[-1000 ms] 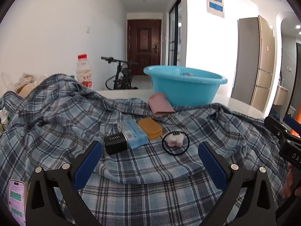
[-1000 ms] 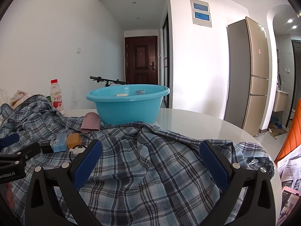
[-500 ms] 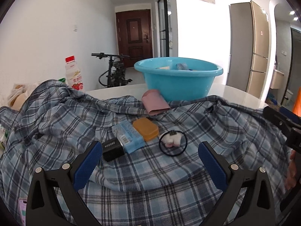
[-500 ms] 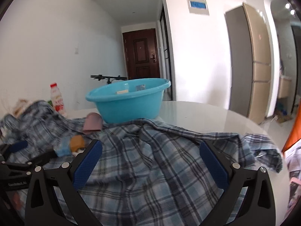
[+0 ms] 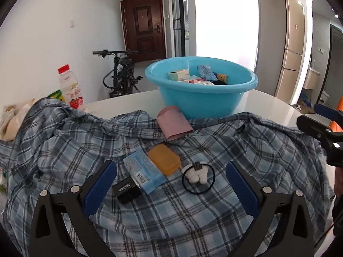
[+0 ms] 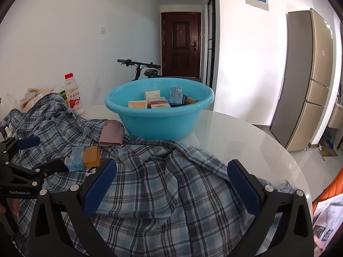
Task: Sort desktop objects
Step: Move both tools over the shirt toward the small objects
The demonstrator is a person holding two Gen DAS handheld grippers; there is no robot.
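- White walls and a dark door are closing off the far end of the room; a round glossy table (image 6: pixel 246 141) is sitting under me, its bare curved rim running down my right side with open floor beyond it
- I am seeing a plaid shirt (image 5: pixel 64 150) sprawling over most of the tabletop, rumpled and reaching close to the near rim
- I am holding my left gripper (image 5: pixel 169 184) spread wide and gripping nothing; its blue fingers (image 5: pixel 100 184) are hanging above the shirt, bracketing the small items
- I am keeping my right gripper (image 6: pixel 171 184) just as wide and unladen, hovering over bare plaid
- I am looking at a black box (image 5: pixel 126 189), a blue packet (image 5: pixel 143 171) and an orange soap bar (image 5: pixel 164 159) lying side by side and touching; a black hair tie (image 5: pixel 198 177) with a white puff is lying just beside them
- I am noting a pink pouch (image 5: pixel 173 125) leaning at the foot of the blue basin (image 5: pixel 199 100); the basin is holding several small boxes
- I am seeing a drink bottle (image 5: pixel 70 90) standing upright beyond the shirt's far left fold; a bicycle (image 5: pixel 120 75) is leaning near the door
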